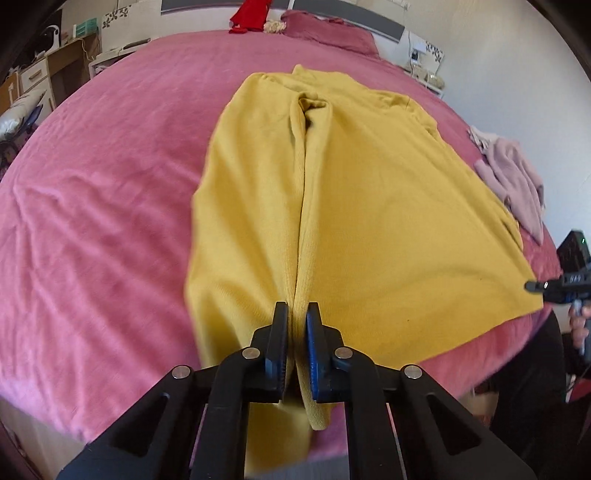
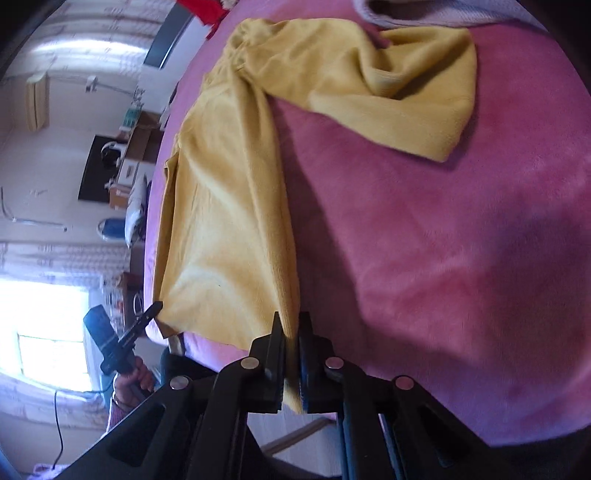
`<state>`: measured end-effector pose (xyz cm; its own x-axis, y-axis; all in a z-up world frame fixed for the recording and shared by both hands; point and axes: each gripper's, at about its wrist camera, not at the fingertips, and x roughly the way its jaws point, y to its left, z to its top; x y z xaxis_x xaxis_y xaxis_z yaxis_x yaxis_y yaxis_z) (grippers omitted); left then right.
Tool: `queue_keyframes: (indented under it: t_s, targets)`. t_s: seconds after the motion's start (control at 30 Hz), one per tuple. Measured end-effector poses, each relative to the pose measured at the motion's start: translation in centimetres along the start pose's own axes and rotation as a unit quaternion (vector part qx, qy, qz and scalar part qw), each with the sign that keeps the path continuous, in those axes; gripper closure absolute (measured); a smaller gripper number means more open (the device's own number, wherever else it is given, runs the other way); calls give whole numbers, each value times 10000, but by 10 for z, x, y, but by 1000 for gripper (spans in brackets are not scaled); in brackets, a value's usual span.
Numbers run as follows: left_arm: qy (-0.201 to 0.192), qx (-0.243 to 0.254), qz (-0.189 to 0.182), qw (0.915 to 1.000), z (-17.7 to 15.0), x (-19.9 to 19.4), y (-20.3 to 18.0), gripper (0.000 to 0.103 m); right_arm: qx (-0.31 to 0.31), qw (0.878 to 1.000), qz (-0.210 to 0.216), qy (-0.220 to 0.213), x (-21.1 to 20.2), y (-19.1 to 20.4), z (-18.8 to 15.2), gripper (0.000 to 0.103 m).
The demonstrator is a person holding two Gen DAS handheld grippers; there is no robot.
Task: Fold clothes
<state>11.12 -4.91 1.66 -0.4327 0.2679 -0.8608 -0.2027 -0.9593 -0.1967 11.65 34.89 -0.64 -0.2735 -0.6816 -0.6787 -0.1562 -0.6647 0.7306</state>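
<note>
A yellow sweater (image 1: 369, 206) lies spread on the pink bedspread (image 1: 103, 192), collar end far, hem near. My left gripper (image 1: 296, 314) is shut on a pinched fold of its hem, and a ridge of cloth runs from the jaws up toward the collar. In the right wrist view the same yellow sweater (image 2: 229, 206) stretches away, with one sleeve (image 2: 413, 88) flopped across the bed. My right gripper (image 2: 291, 325) is shut on the hem's corner at the bed's edge. The right gripper (image 1: 554, 288) also shows at the left wrist view's far right, and the left gripper (image 2: 147, 317) at the right wrist view's lower left.
A pale pink garment (image 1: 513, 181) lies on the bed right of the sweater. A red garment (image 1: 251, 16) and a pillow (image 1: 328, 29) sit at the headboard. Desks and boxes (image 1: 55, 70) stand left of the bed. A person's hand (image 2: 129, 380) holds the left gripper's handle.
</note>
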Motion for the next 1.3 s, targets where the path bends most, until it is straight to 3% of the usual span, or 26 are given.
queue_keyframes:
  t_s: [0.17,0.27,0.33,0.4,0.47,0.5,0.57,0.6,0.67,0.77,0.83,0.87,0.93,1.0,1.07,1.13,1.17,1.23,1.3]
  targets:
    - [398,183,311,9986,-25,18,-3,90,66,9999,68,-118,-13,-7,-4,99]
    - [303,102,138,9994,-20,14,-3,85,201,9993,159,-275,-18,-15,-2,95]
    - [239,43,16,9997,-17,10,-4,84,292,9986,220,-379,-21,-20,-1,86]
    - [-12,-282,-273,9992,-13,-7,15,81,382,9977,281,-483,-24,-25,0,82]
    - [-425,-796,-401,9951,-9,-25,41,64,472,9966,342,-587,-28,-30,1,80]
    - [-632,-1053,-456,9914,-7,-33,54,57,585,9943,287,-847,-40,-37,7,77]
    - [-945,-1599,-137,9825,1,-39,83,35,812,9870,171,-1378,-66,-52,19,75]
    - [-955,-1732,-11,9802,6,-35,88,33,925,9820,113,-1642,-80,-59,25,74]
    - [-717,-1950,85,9781,17,-16,96,33,1153,9755,-178,-1866,-89,-75,42,74]
    - [-219,-2049,-223,9783,29,22,93,32,1473,9691,-343,-1949,-88,-99,68,74]
    - [-14,-1922,-247,9810,33,42,81,28,1620,9675,-102,-1941,-79,-110,83,74]
    - [34,-1823,-178,9831,36,50,74,19,1646,9683,44,-1876,-70,-112,89,73]
    - [44,-1411,211,9898,39,61,57,13,1678,9691,219,-1794,-49,-111,97,74]
    - [33,-1040,554,9930,39,69,42,3,1490,9735,170,-1728,-33,-97,103,93]
    - [1,-745,814,9939,36,73,31,1,1187,9795,319,-1596,-33,-81,111,94]
    - [-30,-449,1073,9932,33,77,20,1,752,9809,358,-1757,-54,-53,120,94]
    - [-77,-532,1018,9934,31,76,22,0,554,9771,340,-2028,-79,-40,124,94]
    - [-150,-650,929,9934,28,74,25,0,185,9660,241,-2567,-134,-24,123,94]
    - [-171,-621,955,9933,26,73,23,0,-174,9493,-293,-3126,-189,-9,131,94]
